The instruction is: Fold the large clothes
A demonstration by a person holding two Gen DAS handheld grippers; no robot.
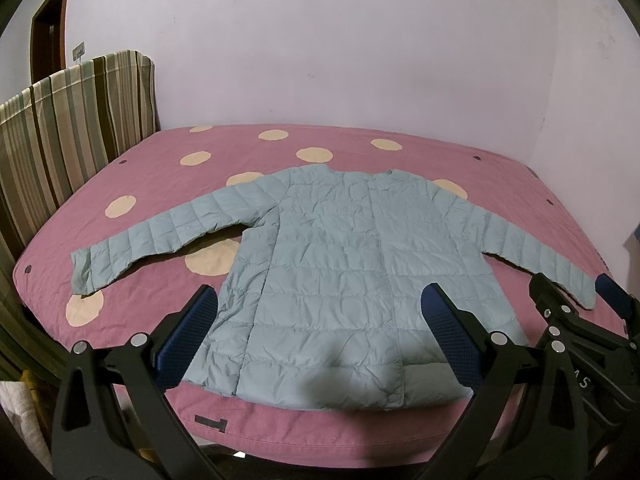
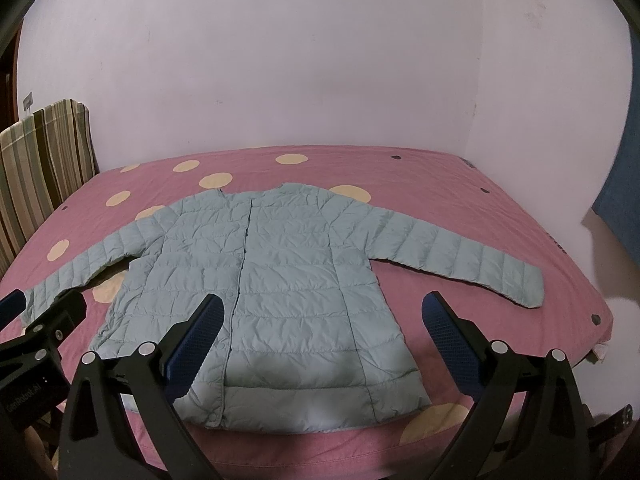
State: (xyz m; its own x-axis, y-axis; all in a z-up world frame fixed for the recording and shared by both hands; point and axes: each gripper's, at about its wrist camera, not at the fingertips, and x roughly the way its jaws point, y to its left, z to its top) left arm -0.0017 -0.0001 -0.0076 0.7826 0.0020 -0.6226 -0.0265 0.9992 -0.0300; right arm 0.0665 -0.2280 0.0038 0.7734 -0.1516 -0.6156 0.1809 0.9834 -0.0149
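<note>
A light blue quilted puffer jacket (image 1: 332, 264) lies flat on the pink bed, front up, both sleeves spread out to the sides; it also shows in the right wrist view (image 2: 280, 280). My left gripper (image 1: 320, 312) is open and empty, held above the jacket's hem at the near bed edge. My right gripper (image 2: 322, 320) is open and empty, also above the hem. The right gripper shows at the right of the left wrist view (image 1: 572, 292), near the right sleeve cuff. The left gripper shows at the left of the right wrist view (image 2: 44, 308), near the left cuff.
The bed (image 1: 520, 184) has a pink cover with cream dots and fills the corner of pale walls. A striped cushion (image 1: 72, 128) stands against its left side. A brown door (image 1: 50, 28) is far left. A blue panel (image 2: 624, 184) is at the right.
</note>
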